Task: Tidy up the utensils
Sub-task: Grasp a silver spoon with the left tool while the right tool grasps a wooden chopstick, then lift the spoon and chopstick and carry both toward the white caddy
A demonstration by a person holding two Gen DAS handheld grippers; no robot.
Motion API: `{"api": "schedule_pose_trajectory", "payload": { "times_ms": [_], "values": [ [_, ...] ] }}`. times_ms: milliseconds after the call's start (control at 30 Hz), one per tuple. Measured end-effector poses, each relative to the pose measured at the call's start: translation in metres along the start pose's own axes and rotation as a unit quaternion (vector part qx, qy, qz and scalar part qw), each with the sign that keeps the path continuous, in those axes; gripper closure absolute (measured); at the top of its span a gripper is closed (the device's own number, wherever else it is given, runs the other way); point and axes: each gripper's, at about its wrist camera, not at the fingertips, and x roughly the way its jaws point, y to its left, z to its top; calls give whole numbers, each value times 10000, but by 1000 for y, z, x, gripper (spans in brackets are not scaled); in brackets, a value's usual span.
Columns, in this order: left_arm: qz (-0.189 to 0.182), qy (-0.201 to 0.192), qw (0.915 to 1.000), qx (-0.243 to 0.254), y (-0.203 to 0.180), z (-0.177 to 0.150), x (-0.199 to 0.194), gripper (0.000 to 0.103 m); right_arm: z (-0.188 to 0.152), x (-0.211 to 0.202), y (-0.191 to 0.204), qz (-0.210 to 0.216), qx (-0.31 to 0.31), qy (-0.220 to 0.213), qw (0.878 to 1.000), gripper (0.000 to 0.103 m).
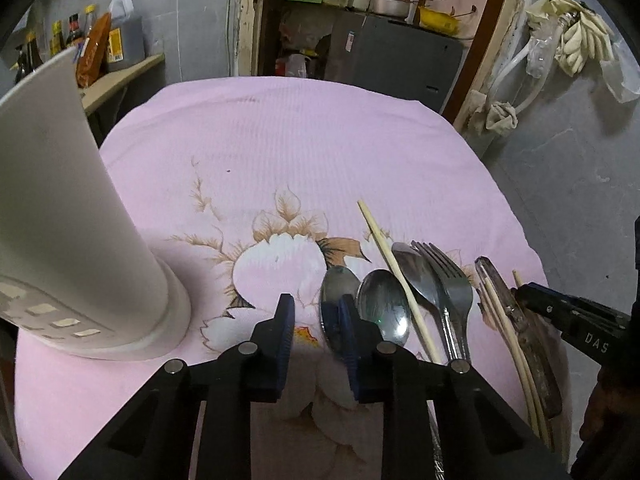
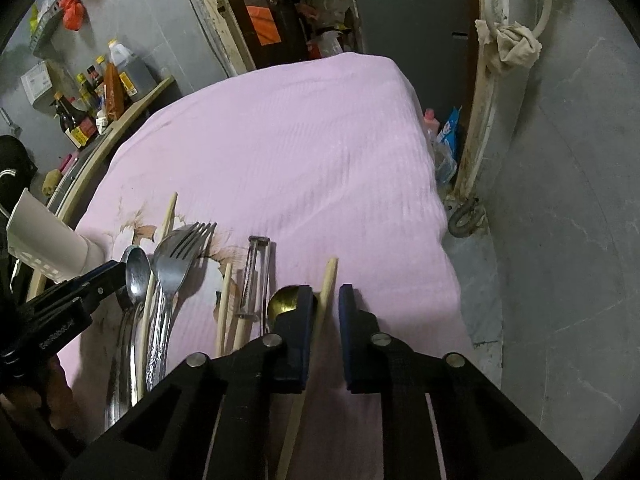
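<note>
On the pink flowered cloth of the desk [image 1: 304, 140], steel spoons [image 1: 384, 312], a steel fork [image 1: 448, 284] and pale wooden chopsticks [image 2: 328, 284] lie side by side beside the white plastic utensil holder [image 1: 72, 240]. The left tool [image 1: 316, 312] stands narrowly parted, holding nothing. The right tool [image 2: 325, 300] (also narrow) has one chopstick between its fingers, untouched.

Grey walls [image 1: 192, 20] and a grey floor [image 2: 560, 240] are seen; bottles [image 2: 100, 84] are lined on a shelf [image 1: 120, 76] beside an open doorway [image 1: 360, 20].
</note>
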Motion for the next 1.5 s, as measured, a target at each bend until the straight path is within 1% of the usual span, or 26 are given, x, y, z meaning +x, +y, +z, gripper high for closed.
{"api": "schedule_pose_trajectory", "payload": {
  "times_ms": [100,233,300,433,467,533,633,800,900,1000,1133,1200,1267,1400,1500],
  "values": [
    [-192,113,9998,-25,0,0,3,84,-4,-4,-1,57,-2,136,9999,93],
    [-305,201,9993,0,1,1,5,84,-5,-5,-3,92,10,289,9995,93],
    [-374,251,9990,0,1,2,6,88,-3,-5,-2,64,-17,402,9992,93],
    [-513,303,9981,-126,3,4,7,93,-3,-7,2,21,-41,645,9979,93],
    [-553,308,9978,-183,5,3,5,95,-3,-7,3,37,-24,670,9977,93],
    [-636,298,9971,-294,8,5,2,98,-4,-9,1,73,43,686,9976,98],
    [-571,228,9978,-238,5,5,-7,99,-5,-14,-2,182,210,636,9976,99],
    [-464,7,9988,-159,0,2,-29,100,-9,-38,3,419,389,230,9981,99],
    [-367,-230,9990,-124,-2,1,-48,100,-13,-54,4,717,585,-132,9956,99],
    [-286,-468,9984,-124,-1,0,-67,100,-18,-72,4,1076,822,-619,9889,99],
    [-167,-885,9959,-99,4,1,-99,101,-20,-88,14,1421,915,-1161,9788,99],
    [-118,-1087,9939,-152,10,4,-115,101,-17,-94,28,1666,869,-1432,9717,99],
    [-103,-1254,9918,-237,19,9,-129,101,-13,-100,43,1779,741,-1624,9677,99],
    [-39,-1599,9861,-447,47,19,-158,101,1,-110,77,1984,459,-1944,9596,99],
    [39,-1840,9813,-571,70,28,-180,101,11,-120,105,2222,302,-2195,9495,99]
  ]
}}
